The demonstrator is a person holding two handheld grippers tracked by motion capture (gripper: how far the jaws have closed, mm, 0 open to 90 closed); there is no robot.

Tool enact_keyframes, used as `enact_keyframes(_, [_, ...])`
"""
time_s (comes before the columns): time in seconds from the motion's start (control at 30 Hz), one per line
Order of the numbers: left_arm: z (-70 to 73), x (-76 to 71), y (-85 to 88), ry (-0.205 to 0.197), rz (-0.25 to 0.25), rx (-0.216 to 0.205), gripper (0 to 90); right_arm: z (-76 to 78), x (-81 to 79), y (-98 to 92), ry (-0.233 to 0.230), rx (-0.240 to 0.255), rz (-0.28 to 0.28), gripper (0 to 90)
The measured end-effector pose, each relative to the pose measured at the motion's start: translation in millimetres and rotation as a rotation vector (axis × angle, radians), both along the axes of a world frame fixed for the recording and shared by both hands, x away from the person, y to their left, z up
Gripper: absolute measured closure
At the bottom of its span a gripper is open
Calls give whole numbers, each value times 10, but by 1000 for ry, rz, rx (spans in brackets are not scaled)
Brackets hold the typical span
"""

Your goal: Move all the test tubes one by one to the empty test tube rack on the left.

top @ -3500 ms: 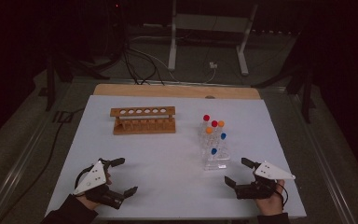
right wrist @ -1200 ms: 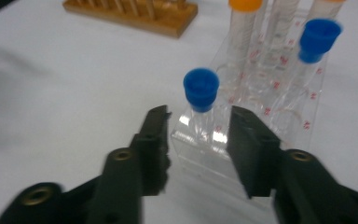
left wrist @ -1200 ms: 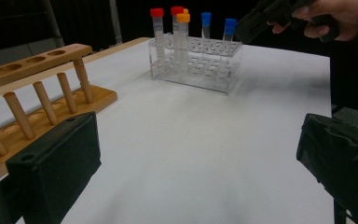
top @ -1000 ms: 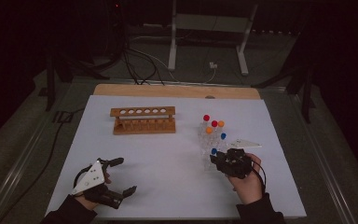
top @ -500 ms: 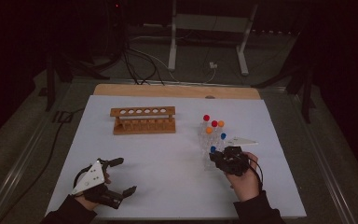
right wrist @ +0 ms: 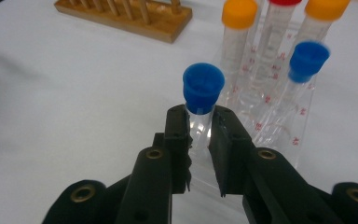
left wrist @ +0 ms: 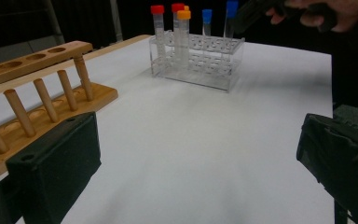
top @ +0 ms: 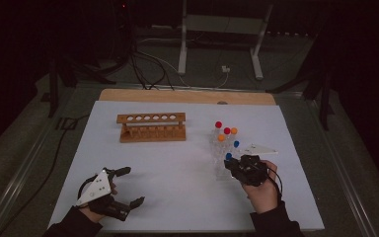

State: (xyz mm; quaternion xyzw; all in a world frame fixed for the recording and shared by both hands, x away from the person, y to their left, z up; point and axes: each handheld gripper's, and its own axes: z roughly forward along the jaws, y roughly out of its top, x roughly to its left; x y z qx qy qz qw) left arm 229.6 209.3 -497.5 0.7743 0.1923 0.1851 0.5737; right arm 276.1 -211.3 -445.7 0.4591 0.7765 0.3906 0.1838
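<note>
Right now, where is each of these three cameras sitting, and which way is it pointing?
High view: fixed above the person's side, looking forward and down on the white table; both hands show, the left hand-held gripper and the right hand-held gripper.
Left gripper view: rides low on the left one, looking across the table between its wide-apart jaws at the wooden rack and the clear rack.
Right gripper view: rides on the right one, looking along jaws closed on a blue-capped tube.
All three share the wooden rack and the capped tubes.
</note>
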Motion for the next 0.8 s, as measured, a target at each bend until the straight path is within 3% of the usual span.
enact_keyframes(0.27, [12, 4, -21, 15, -4, 16, 5, 253, -179, -15, -101, -5, 7, 777])
enact_keyframes(0.5, [44, 17, -75, 34, -15, -4, 5, 431, -306, 12, -170, 24, 44, 777])
enact_keyframes(0.63, [70, 49, -98, 31, 0, -9, 5, 418, -326, 138, -163, 36, 106, 777])
enact_keyframes(0.7, [111, 59, -123, 45, -16, -21, 11, 365, -310, 240, -143, 25, 146, 777])
enact_keyframes(0.8, [176, 72, -181, 79, -23, -26, 29, 315, -302, 301, -125, 27, 163, 777])
